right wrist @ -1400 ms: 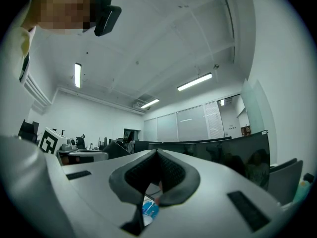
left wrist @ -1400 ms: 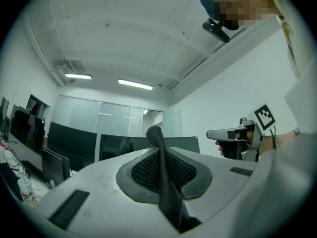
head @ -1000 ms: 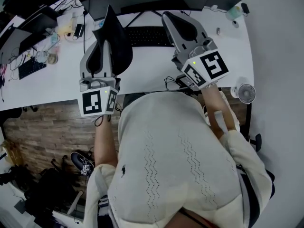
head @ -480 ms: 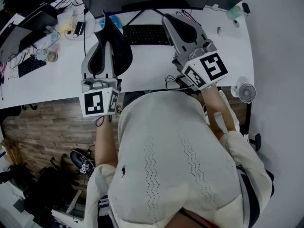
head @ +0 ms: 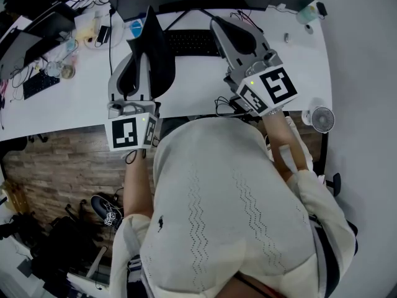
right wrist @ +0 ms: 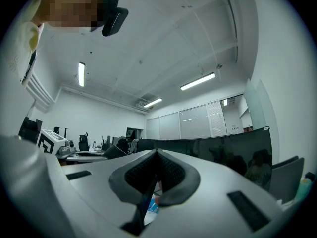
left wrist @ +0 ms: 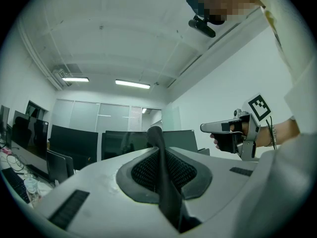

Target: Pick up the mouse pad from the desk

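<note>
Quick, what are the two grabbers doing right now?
The left gripper is shut on the mouse pad.
The right gripper is shut, with nothing between its jaws.

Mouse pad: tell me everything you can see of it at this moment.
The mouse pad is a thin, black, flexible-looking sheet. It is clamped between the shut jaws of the left gripper and held on edge above the white desk. In the left gripper view it shows edge-on, rising past the jaws with its top curling over. Nothing else appears to touch it.
</note>
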The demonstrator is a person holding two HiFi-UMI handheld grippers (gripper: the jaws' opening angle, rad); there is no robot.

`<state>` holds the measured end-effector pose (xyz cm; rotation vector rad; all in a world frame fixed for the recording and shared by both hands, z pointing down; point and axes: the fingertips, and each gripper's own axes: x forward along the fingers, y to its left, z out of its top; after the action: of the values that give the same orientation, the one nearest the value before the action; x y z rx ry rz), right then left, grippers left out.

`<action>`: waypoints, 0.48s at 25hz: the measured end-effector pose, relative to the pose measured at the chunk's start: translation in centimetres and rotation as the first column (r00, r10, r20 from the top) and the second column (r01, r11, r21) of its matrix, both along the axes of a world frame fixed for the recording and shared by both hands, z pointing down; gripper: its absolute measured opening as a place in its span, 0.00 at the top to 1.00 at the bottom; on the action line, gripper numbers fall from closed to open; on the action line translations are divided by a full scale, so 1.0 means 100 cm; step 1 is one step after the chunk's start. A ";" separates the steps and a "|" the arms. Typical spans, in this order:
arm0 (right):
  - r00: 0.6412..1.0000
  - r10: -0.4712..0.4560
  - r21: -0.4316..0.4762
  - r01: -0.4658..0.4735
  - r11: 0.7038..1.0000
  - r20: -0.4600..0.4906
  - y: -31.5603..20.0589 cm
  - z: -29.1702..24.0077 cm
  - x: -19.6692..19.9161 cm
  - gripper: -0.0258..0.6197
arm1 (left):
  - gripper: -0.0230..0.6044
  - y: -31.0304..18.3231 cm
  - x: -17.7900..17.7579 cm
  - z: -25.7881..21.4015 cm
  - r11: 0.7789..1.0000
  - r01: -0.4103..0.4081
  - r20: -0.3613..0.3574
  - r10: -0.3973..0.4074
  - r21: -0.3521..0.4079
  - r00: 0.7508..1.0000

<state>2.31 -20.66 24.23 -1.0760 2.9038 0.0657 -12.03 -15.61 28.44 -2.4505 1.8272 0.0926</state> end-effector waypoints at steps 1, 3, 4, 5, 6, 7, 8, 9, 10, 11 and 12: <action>1.000 0.000 0.000 0.000 1.000 -0.002 0.001 0.000 0.000 0.96 | 0.90 0.001 0.001 0.000 1.000 -0.002 0.000 0.002 -0.002 1.000; 1.000 -0.001 -0.001 0.001 1.000 -0.004 0.002 0.001 0.000 0.96 | 0.90 0.001 0.002 0.001 1.000 -0.006 0.001 0.006 -0.004 1.000; 1.000 -0.001 -0.001 0.001 1.000 -0.005 0.002 0.001 0.000 0.96 | 0.90 0.002 0.003 0.002 1.000 -0.008 0.001 0.008 -0.004 1.000; 1.000 -0.002 0.000 0.002 1.000 -0.005 0.002 0.001 0.000 0.96 | 0.90 0.002 0.003 0.002 1.000 -0.010 0.001 0.010 -0.005 1.000; 1.000 -0.003 0.001 0.003 1.000 -0.006 0.002 0.001 -0.001 0.96 | 0.90 0.002 0.004 0.002 1.000 -0.011 0.002 0.011 -0.006 1.000; 1.000 -0.004 0.002 0.004 1.000 -0.006 0.002 0.000 -0.001 0.96 | 0.90 0.002 0.004 0.002 1.000 -0.012 0.002 0.012 -0.006 1.000; 1.000 -0.006 0.003 0.006 1.000 -0.006 0.003 0.000 -0.001 0.96 | 0.90 0.003 0.004 0.002 1.000 -0.012 0.003 0.012 -0.006 1.000; 1.000 -0.007 0.003 0.007 1.000 -0.006 0.003 0.000 -0.002 0.96 | 0.90 0.003 0.003 0.002 1.000 -0.011 0.004 0.011 -0.005 1.000; 1.000 -0.007 0.002 0.007 1.000 -0.006 0.003 0.000 -0.003 0.96 | 0.90 0.004 0.003 0.002 1.000 -0.010 0.004 0.010 -0.005 1.000; 1.000 -0.007 0.001 0.007 1.000 -0.005 0.003 0.000 -0.004 0.96 | 0.90 0.004 0.002 0.002 1.000 -0.008 0.006 0.008 -0.005 1.000; 1.000 -0.007 -0.001 0.007 1.000 -0.006 0.003 0.000 -0.004 0.96 | 0.90 0.004 0.001 0.002 1.000 -0.006 0.006 0.006 -0.006 1.000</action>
<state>1.86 -20.36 24.27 -1.0667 2.9129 0.0670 -11.95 -15.22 28.66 -2.4572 1.8202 0.0798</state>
